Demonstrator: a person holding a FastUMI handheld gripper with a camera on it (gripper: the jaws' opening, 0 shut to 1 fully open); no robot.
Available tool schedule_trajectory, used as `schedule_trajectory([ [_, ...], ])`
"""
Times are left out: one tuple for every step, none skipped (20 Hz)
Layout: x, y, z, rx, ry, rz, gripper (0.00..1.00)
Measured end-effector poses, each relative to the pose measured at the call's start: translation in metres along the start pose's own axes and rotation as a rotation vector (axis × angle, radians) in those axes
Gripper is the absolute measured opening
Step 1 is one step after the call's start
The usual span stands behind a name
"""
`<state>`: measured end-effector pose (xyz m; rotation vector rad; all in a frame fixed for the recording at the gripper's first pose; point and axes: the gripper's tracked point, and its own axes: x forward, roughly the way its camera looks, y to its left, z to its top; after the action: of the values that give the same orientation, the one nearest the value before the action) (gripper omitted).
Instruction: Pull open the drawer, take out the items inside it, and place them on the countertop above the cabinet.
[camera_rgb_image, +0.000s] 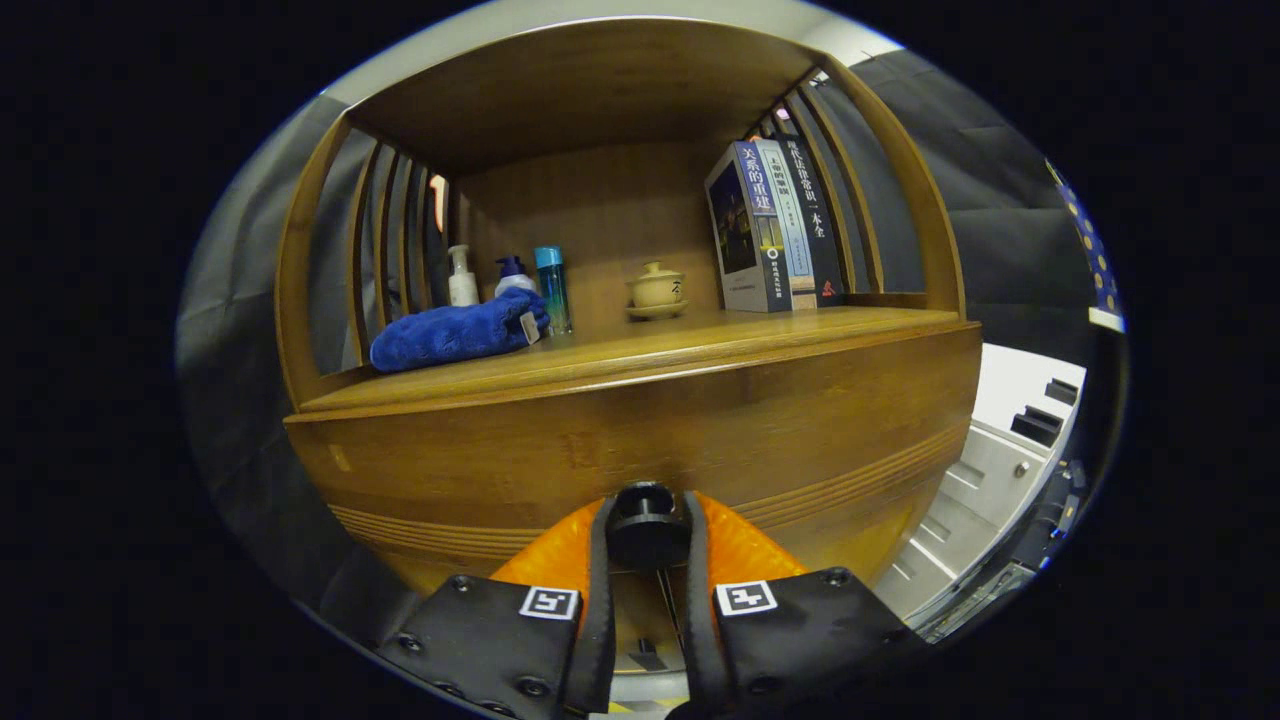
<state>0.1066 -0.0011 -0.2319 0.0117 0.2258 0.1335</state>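
Note:
The wooden cabinet's drawer front (640, 430) stands right in front of me, with a round black knob (645, 530) at its middle. My gripper (645, 520) has its two orange-and-black fingers (600, 560) pressed on either side of that knob. The drawer looks closed and its inside is hidden. Above the drawer runs the countertop (680, 350), a wooden shelf under a curved hood.
On the countertop lie a folded blue towel (455, 335), a white pump bottle (461, 278), a blue-capped bottle (553, 288), a small lidded tea bowl (657, 290) and three upright books (775, 225). A white cabinet (990, 490) stands to the right.

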Motion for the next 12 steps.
schedule_trajectory([
  [-0.005, -0.001, -0.002, -0.003, 0.001, -0.005, 0.37],
  [-0.011, -0.001, -0.003, 0.009, 0.0, -0.004, 0.37],
  [-0.017, 0.0, -0.004, 0.023, -0.002, 0.002, 0.37],
  [-0.025, 0.0, -0.005, 0.024, -0.004, 0.005, 0.37],
  [-0.034, -0.003, -0.007, 0.01, -0.004, 0.002, 0.37],
  [-0.043, -0.005, -0.008, -0.004, -0.004, -0.006, 0.36],
  [-0.049, -0.005, -0.009, -0.012, -0.002, -0.01, 0.37],
  [-0.054, -0.004, -0.011, -0.01, 0.001, -0.011, 0.36],
  [-0.061, -0.006, -0.012, -0.001, 0.004, -0.015, 0.36],
  [-0.066, -0.007, -0.013, 0.0, 0.011, -0.019, 0.36],
  [-0.07, -0.007, -0.014, -0.008, 0.012, -0.025, 0.36],
  [-0.075, -0.007, -0.015, -0.018, 0.014, -0.03, 0.36],
])
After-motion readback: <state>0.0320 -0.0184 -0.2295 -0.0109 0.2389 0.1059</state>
